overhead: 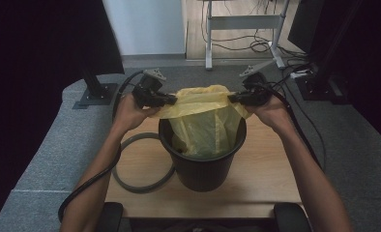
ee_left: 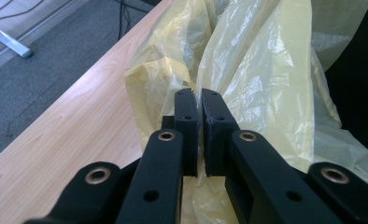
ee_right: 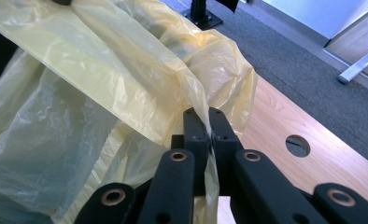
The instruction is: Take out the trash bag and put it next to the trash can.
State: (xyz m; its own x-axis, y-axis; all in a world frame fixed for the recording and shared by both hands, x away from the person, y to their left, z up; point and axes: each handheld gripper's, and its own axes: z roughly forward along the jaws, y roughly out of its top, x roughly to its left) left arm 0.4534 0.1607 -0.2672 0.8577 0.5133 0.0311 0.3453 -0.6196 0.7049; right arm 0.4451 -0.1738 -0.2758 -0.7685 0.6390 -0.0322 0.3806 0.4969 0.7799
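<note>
Grey carpet is surrounding a light wooden table (overhead: 271, 169) in the high view, with a metal desk frame (overhead: 241, 29) and loose cables standing farther back. On the table a black bin (overhead: 203, 166) is standing upright, and a grey ring (overhead: 140, 166) is lying flat just beside it on its left. A yellow bag (overhead: 205, 121) is hanging inside the bin, its mouth rising above the rim. The left gripper (overhead: 171, 100) is pinching the bag's top edge on the left side, and the right gripper (overhead: 233, 98) is pinching it on the right, so the plastic is stretching between them above the bin.

Moving to the left gripper view, the left gripper (ee_left: 200, 95) is showing its jaws pressed together on a fold of the yellow bag (ee_left: 261, 70), which is billowing up beyond them. The table (ee_left: 70, 135) is running along the left.

Turning to the right gripper view, the right gripper (ee_right: 208, 116) is likewise clamping a thin strip of the yellow bag (ee_right: 102, 70) between closed jaws, the plastic trailing down between them. The table (ee_right: 285, 126) is lying to the right, a round hole (ee_right: 298, 145) showing in its top.
</note>
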